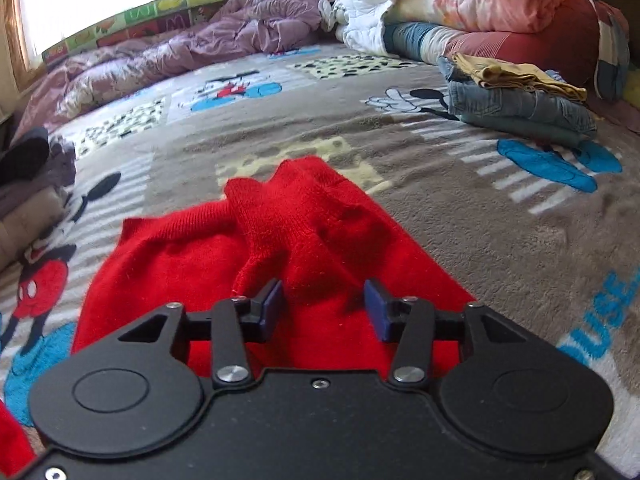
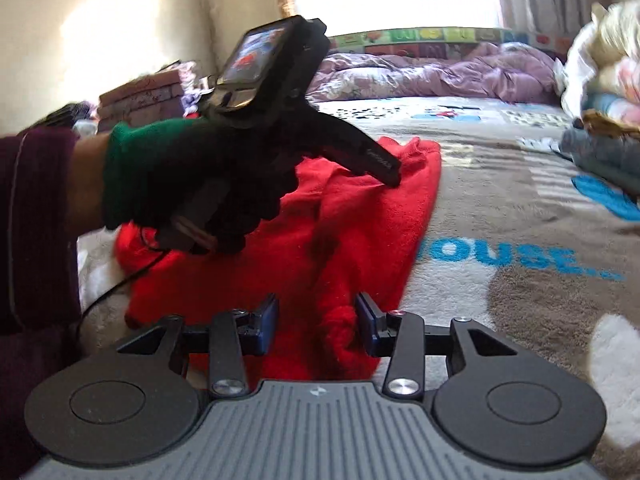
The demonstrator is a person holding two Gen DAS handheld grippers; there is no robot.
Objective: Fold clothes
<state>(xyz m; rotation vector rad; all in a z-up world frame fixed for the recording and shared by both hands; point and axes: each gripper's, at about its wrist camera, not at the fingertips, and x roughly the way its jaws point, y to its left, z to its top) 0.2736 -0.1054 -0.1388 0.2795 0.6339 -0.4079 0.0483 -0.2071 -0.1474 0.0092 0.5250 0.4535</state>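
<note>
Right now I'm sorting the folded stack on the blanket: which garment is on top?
The tan garment is on top, resting on the blue denim one; a paler blue-green piece lies beneath both.

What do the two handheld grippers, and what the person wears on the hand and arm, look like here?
The left gripper has a black body, black linkages with silver pivots, and dark blue pads. The right gripper has a ribbed grey body, also with blue pads. The left hand wears a black glove with a green cuff and a maroon sleeve; a thin black cable hangs below it.
</note>
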